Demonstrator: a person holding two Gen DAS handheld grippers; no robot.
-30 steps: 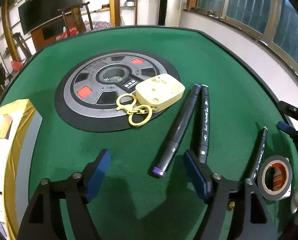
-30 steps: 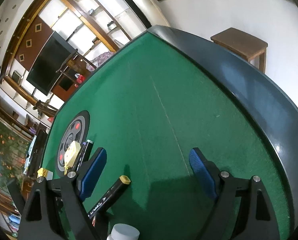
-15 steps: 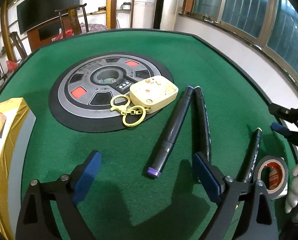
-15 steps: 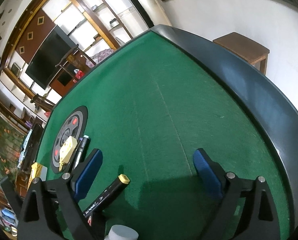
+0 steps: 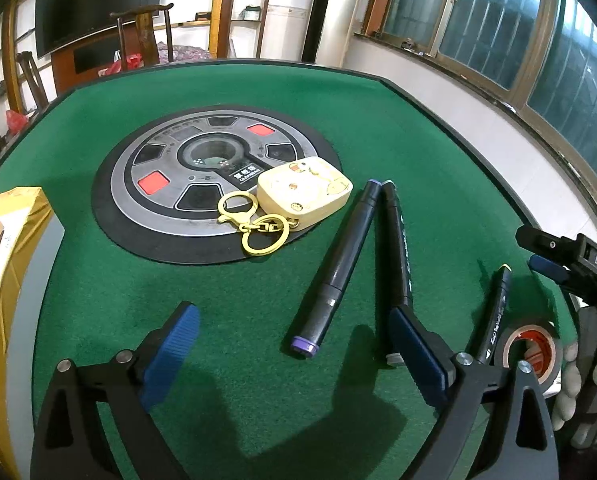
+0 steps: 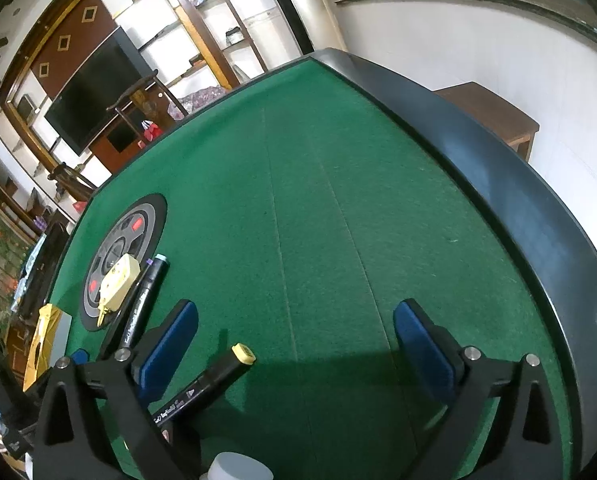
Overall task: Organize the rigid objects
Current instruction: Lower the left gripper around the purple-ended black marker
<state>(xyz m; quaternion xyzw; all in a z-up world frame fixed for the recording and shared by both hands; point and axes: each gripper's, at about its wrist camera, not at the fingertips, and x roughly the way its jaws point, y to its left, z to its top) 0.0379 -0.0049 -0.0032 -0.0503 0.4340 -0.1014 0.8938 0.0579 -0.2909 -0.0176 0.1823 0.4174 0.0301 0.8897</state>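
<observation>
Purple-capped marker [image 5: 338, 268] lies flat on the green table [image 5: 258, 80], its far end meeting a second black marker [image 5: 396, 248] in a narrow V; neither has shifted over the last second. Cream keychain case [image 5: 304, 194] with gold clasp rings [image 5: 258, 226] rests on the edge of the round centre panel [image 5: 170, 184], unchanged. Yellow-capped marker [image 6: 206, 384] lies apart to the right, beside a roll of black tape [image 5: 532, 350].

My left gripper [image 5: 294, 348] has just been opening: jaws now stand wide, the purple cap end between them, the pads [image 5: 170, 354] clear of it. A second ago they sat closer in.

My right gripper [image 6: 296, 350] has likewise been opening; the yellow cap end lies between its jaws, untouched. I see more table past the fingers than before.

Yellow-taped box [image 5: 6, 264] at left edge.
</observation>
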